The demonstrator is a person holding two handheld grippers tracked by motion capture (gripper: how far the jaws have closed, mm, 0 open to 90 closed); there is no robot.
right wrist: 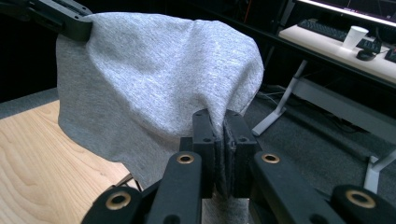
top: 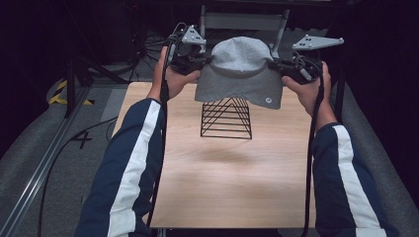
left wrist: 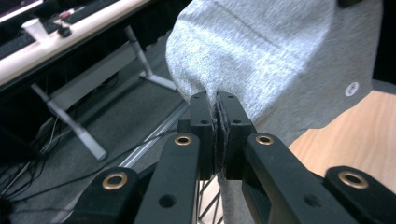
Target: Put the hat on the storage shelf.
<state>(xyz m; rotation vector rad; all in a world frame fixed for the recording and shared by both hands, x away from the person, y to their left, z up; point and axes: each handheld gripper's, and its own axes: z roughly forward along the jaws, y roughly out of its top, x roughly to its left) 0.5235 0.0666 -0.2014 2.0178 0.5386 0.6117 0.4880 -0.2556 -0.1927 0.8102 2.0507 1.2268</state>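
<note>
A grey hat (top: 240, 74) hangs in the air above the far part of the wooden worktop (top: 217, 187), stretched between the 2 hand-held grippers. It is a soft knitted cap with a rounded crown and a folded lower band, and a small round white tag (top: 268, 100) sits near the band's lower right corner in the high view.

The left hand-held gripper (top: 200, 60) has its jaws clamped tight on the hat's left edge; in the left gripper view the left hand-held gripper (left wrist: 219, 105) pinches a fold of grey cloth between its 2 black pads, with the rest of the fabric bulging up and away from the jaws. The right hand-held gripper (top: 281, 65) is likewise closed on the hat's right edge, and in the right gripper view the right hand-held gripper (right wrist: 221, 122) squeezes a thin fold of the cloth, with the hat spreading out to the left of the jaws and the other gripper holding its far corner at the top left.

Directly below the hat stands a black wire rack (top: 226, 118) shaped like a pyramid, resting on the worktop. The hat's lower band overlaps the rack's tip in the high view; whether the 2 touch cannot be told.

The person's forearms, in dark blue sleeves (top: 129, 163) with a white stripe, reach in from the near edge.
</note>
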